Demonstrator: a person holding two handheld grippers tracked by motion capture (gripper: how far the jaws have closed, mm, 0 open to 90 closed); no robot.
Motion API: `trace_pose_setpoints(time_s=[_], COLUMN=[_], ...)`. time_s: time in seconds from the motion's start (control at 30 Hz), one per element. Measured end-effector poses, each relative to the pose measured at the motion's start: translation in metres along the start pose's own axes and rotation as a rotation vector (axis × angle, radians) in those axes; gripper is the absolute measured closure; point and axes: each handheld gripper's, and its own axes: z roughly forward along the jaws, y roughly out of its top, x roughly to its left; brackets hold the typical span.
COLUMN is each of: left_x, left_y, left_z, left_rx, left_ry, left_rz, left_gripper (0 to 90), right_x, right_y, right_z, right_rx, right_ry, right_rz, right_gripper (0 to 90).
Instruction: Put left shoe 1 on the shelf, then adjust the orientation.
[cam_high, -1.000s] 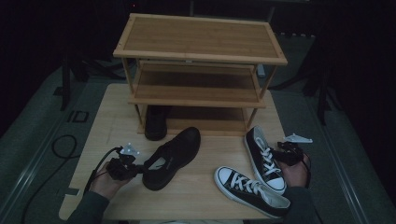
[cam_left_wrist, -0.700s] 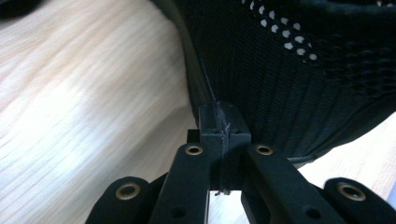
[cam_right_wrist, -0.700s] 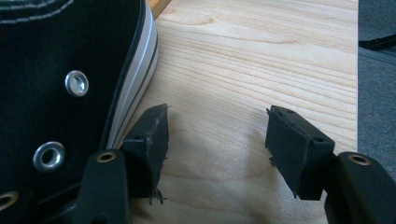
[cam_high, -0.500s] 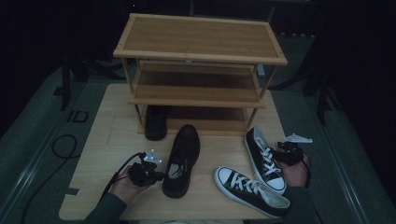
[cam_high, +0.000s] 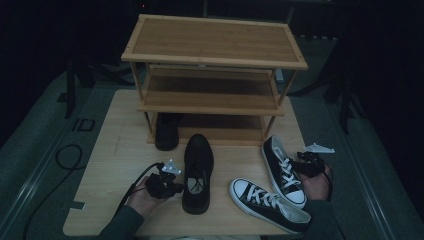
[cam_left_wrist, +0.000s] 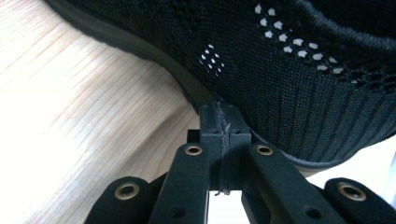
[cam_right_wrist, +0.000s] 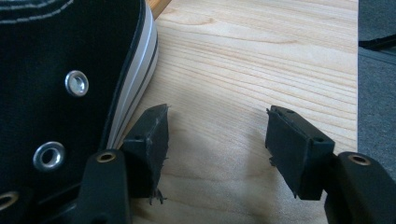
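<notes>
A black knit shoe (cam_high: 197, 172) lies on the wooden table (cam_high: 120, 145) with its toe toward the shelf rack (cam_high: 215, 42). My left gripper (cam_high: 175, 186) is shut with nothing between its pads, and its closed tip (cam_left_wrist: 219, 119) presses against the sole edge of the black shoe (cam_left_wrist: 289, 70). My right gripper (cam_high: 301, 163) rests at the table's right, jaws open and empty (cam_right_wrist: 215, 135). Its left pad stands just beside the white sole of a black canvas sneaker (cam_right_wrist: 56, 70), seen from above as the right-hand sneaker (cam_high: 282, 170).
A second black-and-white sneaker (cam_high: 267, 202) lies near the front edge. Another black shoe (cam_high: 166, 131) stands on the rack's lowest level at the left. The rack's two upper shelves are bare. A cable (cam_high: 70, 160) loops off the table's left side.
My left gripper has moved right, and the black shoe has swung from a diagonal lie to pointing straight at the rack. The right gripper has stayed put.
</notes>
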Motion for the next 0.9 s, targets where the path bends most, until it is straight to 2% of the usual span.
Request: trace_pose_setpoints(time_s=[0.13, 0.27, 0.3, 0.33, 0.37, 0.43, 0.47, 0.57, 0.73, 0.87, 0.9], left_x=[-0.001, 0.000, -0.001, -0.001, -0.002, -0.002, -0.002, -0.005, -0.012, -0.019, -0.020], left_y=[0.002, 0.006, 0.010, 0.010, 0.015, 0.020, 0.020, 0.030, 0.039, 0.046, 0.048], left_z=[0.000, -0.013, -0.025, -0.025, -0.036, -0.047, -0.047, -0.064, -0.069, -0.063, -0.057], left_rx=[0.006, -0.023, -0.052, -0.052, -0.080, -0.116, -0.116, -0.172, -0.169, -0.132, -0.112], left_ry=[0.000, 0.009, 0.019, 0.019, 0.030, 0.036, 0.036, 0.024, 0.015, 0.021, 0.043], left_rz=[0.000, -0.016, -0.017, -0.017, -0.029, -0.044, -0.044, -0.063, -0.064, -0.055, -0.063], left_gripper=[89.2, 85.2, 84.4, 83.4, 81.6, 75.5, 72.9, 67.7, 65.7, 65.0, 64.7], right_x=[0.000, 0.000, 0.000, 0.000, 0.000, 0.000, 0.000, 0.000, 0.000, 0.000, 0.000], right_y=[0.000, 0.000, 0.000, 0.000, 0.000, 0.000, 0.000, 0.000, 0.000, 0.000, 0.000], right_z=[0.000, 0.000, 0.000, 0.000, 0.000, 0.000, 0.000, 0.000, 0.000, 0.000, 0.000], right_rx=[0.000, 0.000, 0.000, 0.000, 0.000, 0.000, 0.000, 0.000, 0.000, 0.000, 0.000], right_ry=[0.000, 0.000, 0.000, 0.000, 0.000, 0.000, 0.000, 0.000, 0.001, 0.000, 0.000], right_rz=[0.001, 0.001, 0.001, 0.001, 0.001, 0.000, 0.000, 0.001, 0.001, 0.001, 0.001], right_gripper=[39.4, 39.4, 39.4, 39.4, 39.4, 39.5, 39.5, 39.4, 39.4, 39.4, 39.4])
